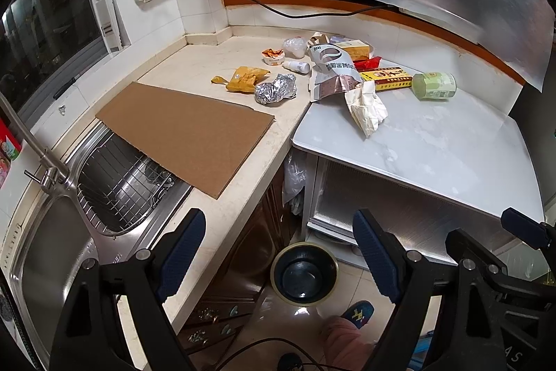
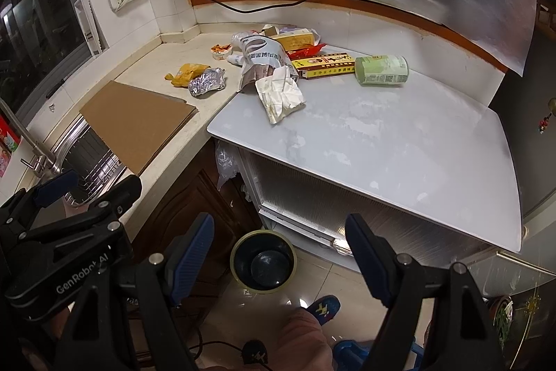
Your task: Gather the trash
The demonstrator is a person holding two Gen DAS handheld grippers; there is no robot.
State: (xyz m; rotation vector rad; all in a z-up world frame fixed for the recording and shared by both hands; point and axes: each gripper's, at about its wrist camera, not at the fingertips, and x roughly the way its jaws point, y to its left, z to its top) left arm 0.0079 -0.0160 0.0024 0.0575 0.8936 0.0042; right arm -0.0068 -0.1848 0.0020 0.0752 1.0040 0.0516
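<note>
Trash lies at the back of the counter: a crumpled white paper (image 1: 366, 106) (image 2: 279, 96), a foil ball (image 1: 276, 89) (image 2: 207, 81), a yellow wrapper (image 1: 245, 78) (image 2: 187, 73), a grey printed bag (image 1: 330, 72) (image 2: 264, 58), a yellow-red box (image 1: 385, 79) (image 2: 323, 65) and a green roll (image 1: 434, 86) (image 2: 382, 70). A dark bin (image 1: 304, 273) (image 2: 264, 263) stands on the floor below. My left gripper (image 1: 281, 259) and right gripper (image 2: 278, 259) are open and empty, held above the bin, far from the trash.
A brown cardboard sheet (image 1: 187, 131) (image 2: 139, 120) lies partly over the steel sink (image 1: 69, 232). A white tabletop (image 1: 434, 155) (image 2: 399, 162) joins the beige counter (image 1: 215, 58). A small cup (image 1: 272, 57), a white bottle (image 1: 297, 66) and a slippered foot (image 1: 358, 313) also show.
</note>
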